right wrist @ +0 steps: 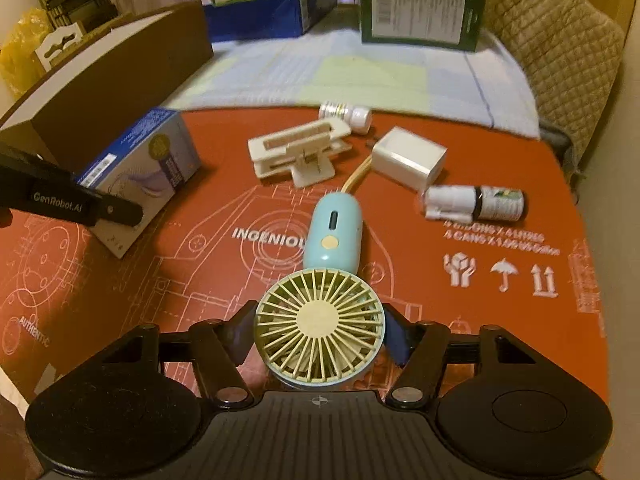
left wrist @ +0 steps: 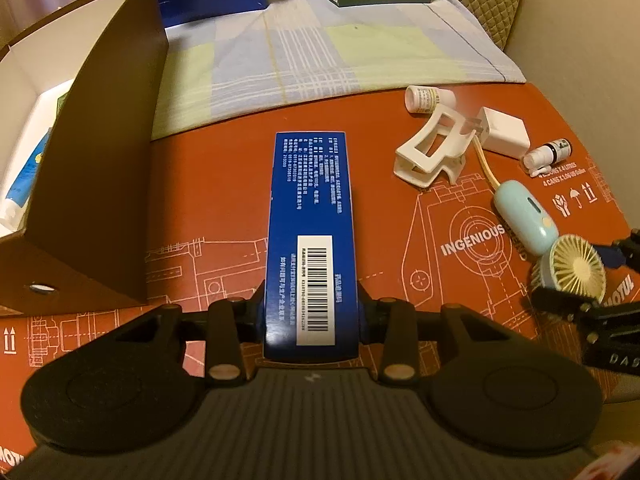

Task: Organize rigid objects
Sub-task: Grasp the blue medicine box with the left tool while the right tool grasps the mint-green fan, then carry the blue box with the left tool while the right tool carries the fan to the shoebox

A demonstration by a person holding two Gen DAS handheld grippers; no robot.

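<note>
We clamp the blue carton (left wrist: 310,240) in our left gripper (left wrist: 311,316) and the handheld fan (right wrist: 320,326) in our right gripper (right wrist: 320,334), ready for the brown box (left wrist: 100,160) left of the carton.

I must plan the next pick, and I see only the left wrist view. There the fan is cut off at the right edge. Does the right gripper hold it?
Observer: Yes. The right wrist view shows the right gripper with one finger on each side of the fan, both against the rim of its round head.
Operator: Thank you. And the blue box, what is on the side that I cannot see?
Observer: The blue box has a pale side face with a purple picture on it, turned toward the right camera.
</note>
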